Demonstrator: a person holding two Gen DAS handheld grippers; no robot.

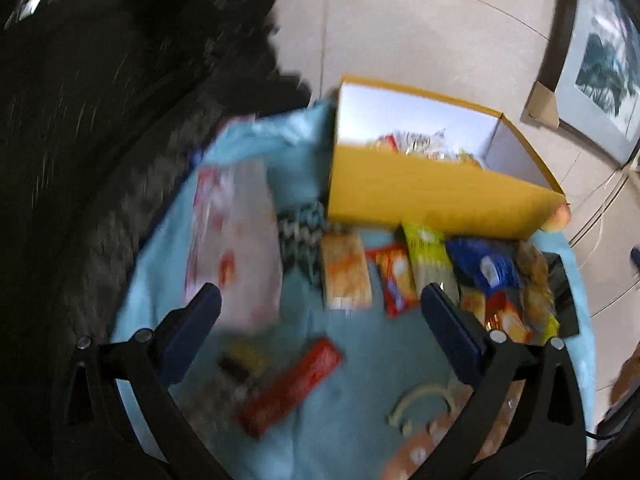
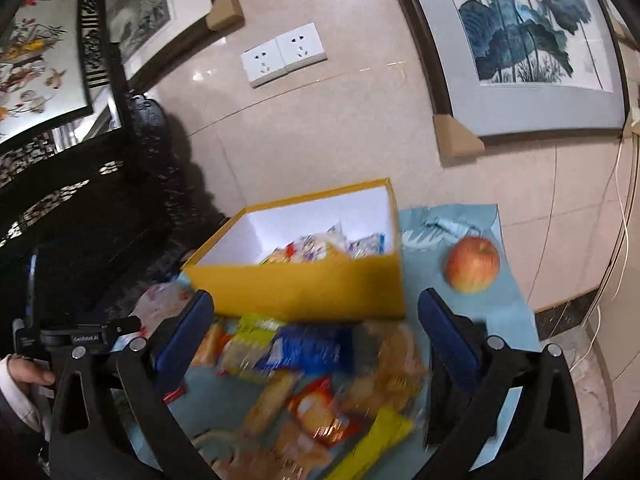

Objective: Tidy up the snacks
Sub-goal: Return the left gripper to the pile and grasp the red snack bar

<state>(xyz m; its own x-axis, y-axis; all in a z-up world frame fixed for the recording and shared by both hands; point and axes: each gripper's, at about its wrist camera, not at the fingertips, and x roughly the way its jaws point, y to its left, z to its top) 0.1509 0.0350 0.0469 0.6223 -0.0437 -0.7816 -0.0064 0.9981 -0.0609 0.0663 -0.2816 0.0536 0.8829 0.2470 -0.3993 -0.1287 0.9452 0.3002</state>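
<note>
Left gripper [image 1: 320,320]: jaws spread wide, nothing btwn them, angled down over the blue cloth [image 1: 352,432]. Right gripper [image 2: 316,324]: also fully wide, empty, aimed flatter toward the yellow box [image 2: 304,292].

Task items: box sits just ahead of both claws, already w/ a few packets inside [image 2: 320,246]. Loose snacks lie on the cloth in front of the box, btwn and below the right claw's fingers: blue packet [image 2: 308,350], yellow-green packet [image 2: 250,344], orange-red packet [image 2: 320,412]. Under the left claw: red bar [image 1: 292,388], big white-pink bag [image 1: 236,240] ahead of its left finger. Apple [image 2: 473,264] lies ahead-right of the right claw, beside the box.

Risks, as I judge them:
- Packets overlap in a heap, so a wide close may pinch two at once or catch only a crimped edge → slips on the lift.
- Both views are smeared, esp. the left; closing w/o settling first could miss or shove packets off the cloth edge.
- Right claw is near the box's front wall; a push fwd could slide the box toward the apple, which may roll.
- Thin foil may crush.
</note>
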